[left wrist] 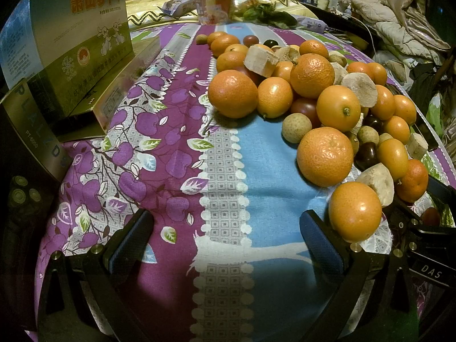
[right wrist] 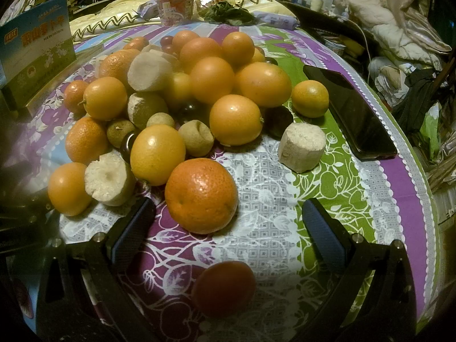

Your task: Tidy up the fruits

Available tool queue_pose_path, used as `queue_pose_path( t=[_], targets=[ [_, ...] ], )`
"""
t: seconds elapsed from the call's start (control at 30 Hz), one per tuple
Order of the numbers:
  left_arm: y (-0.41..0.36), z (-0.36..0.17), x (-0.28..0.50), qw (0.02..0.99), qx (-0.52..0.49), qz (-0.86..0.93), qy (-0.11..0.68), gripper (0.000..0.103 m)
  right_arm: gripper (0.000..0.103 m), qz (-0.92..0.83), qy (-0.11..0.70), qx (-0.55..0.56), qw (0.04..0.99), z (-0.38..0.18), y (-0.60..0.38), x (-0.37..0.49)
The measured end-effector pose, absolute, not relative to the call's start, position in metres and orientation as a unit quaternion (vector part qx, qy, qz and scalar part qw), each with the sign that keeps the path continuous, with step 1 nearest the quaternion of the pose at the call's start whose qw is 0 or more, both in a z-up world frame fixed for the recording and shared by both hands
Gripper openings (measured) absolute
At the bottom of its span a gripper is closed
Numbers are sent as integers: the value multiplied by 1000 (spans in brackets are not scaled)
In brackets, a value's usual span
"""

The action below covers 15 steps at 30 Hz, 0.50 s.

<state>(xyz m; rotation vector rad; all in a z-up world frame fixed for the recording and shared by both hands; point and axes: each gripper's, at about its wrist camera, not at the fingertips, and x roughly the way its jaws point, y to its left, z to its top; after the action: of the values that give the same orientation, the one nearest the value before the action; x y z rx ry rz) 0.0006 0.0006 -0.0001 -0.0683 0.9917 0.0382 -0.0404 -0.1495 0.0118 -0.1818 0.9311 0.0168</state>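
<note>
A mixed heap of fruit [left wrist: 313, 91] lies on a patterned cloth: oranges, kumquats, pale banana chunks, tan longans and dark cherry tomatoes. My left gripper [left wrist: 226, 228] is open over bare cloth left of the heap, and a kumquat [left wrist: 354, 212] rests beside its right finger. In the right wrist view the same heap [right wrist: 182, 91] fills the left and centre. My right gripper [right wrist: 228, 219] is open, with a large orange [right wrist: 201, 195] just ahead between its fingers. A small reddish fruit [right wrist: 223, 287] lies between the finger bases. A banana chunk [right wrist: 302, 148] sits apart.
A black phone [right wrist: 350, 111] lies right of the heap. A printed box [left wrist: 77, 40] stands on flat boxes at the left. A noodle cup [left wrist: 212, 8], greens and packets sit at the far end. Clutter and clothing crowd the right side beyond the cloth edge.
</note>
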Motion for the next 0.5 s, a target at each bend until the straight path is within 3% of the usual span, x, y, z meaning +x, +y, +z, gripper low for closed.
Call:
queue_pose_path(
  t=[0.5],
  targets=[
    [1,1,4,872,-31,21,488,103,103,4,464,-88,881,13,-148,-34]
  ],
)
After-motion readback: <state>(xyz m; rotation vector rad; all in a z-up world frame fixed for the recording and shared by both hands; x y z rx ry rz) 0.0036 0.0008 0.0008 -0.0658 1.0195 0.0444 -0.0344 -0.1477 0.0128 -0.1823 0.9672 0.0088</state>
